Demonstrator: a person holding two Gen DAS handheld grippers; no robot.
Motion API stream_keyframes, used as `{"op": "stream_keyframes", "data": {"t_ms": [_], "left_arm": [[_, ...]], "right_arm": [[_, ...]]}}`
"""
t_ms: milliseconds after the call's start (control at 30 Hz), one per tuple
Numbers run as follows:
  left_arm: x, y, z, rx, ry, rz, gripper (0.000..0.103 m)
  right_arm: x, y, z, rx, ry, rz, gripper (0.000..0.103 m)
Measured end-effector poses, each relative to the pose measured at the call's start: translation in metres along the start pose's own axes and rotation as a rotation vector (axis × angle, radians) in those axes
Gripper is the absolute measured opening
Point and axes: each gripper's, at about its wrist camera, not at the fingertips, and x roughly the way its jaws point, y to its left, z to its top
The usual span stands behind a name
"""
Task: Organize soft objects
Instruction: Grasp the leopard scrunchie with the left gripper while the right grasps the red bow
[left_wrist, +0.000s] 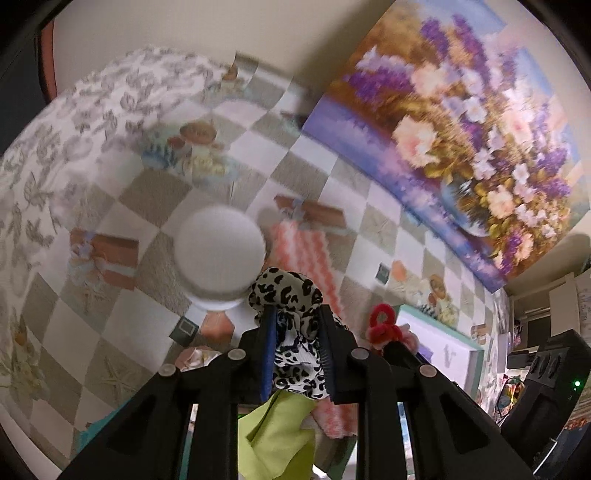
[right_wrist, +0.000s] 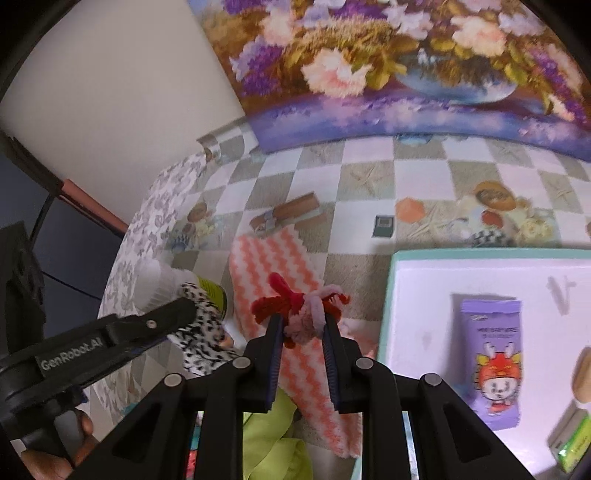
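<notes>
My left gripper (left_wrist: 297, 314) is shut on a black-and-white leopard-print cloth (left_wrist: 295, 332) and holds it above the table; the cloth also shows in the right wrist view (right_wrist: 203, 332). My right gripper (right_wrist: 302, 317) is shut on a red and pink fuzzy pipe-cleaner bundle (right_wrist: 301, 310), held above a pink-and-white zigzag towel (right_wrist: 273, 266). The bundle shows in the left wrist view (left_wrist: 384, 325) too. A lime-green cloth (left_wrist: 273, 435) lies below both grippers.
A white round lid (left_wrist: 219, 251) stands left of the towel. A teal-rimmed white tray (right_wrist: 391, 295) at the right holds a purple snack packet (right_wrist: 493, 362). A flower painting (right_wrist: 388, 66) leans on the wall behind the checkered tablecloth (right_wrist: 369, 173).
</notes>
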Motion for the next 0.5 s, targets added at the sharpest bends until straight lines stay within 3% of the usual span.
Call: {"op": "stream_keyframes", "data": {"t_ms": [267, 500], "left_arm": [[-0.025, -0.032, 0.001, 0.069, -0.074, -0.011, 0.022], [-0.018, -0.089, -0.024, 0.197, -0.046, -0.029, 0.022]], "right_arm": [[-0.040, -0.039, 0.005, 0.110, -0.044, -0.096, 0.023], [-0.076, -0.110, -0.003, 0.277, -0.083, -0.216, 0.023]]}}
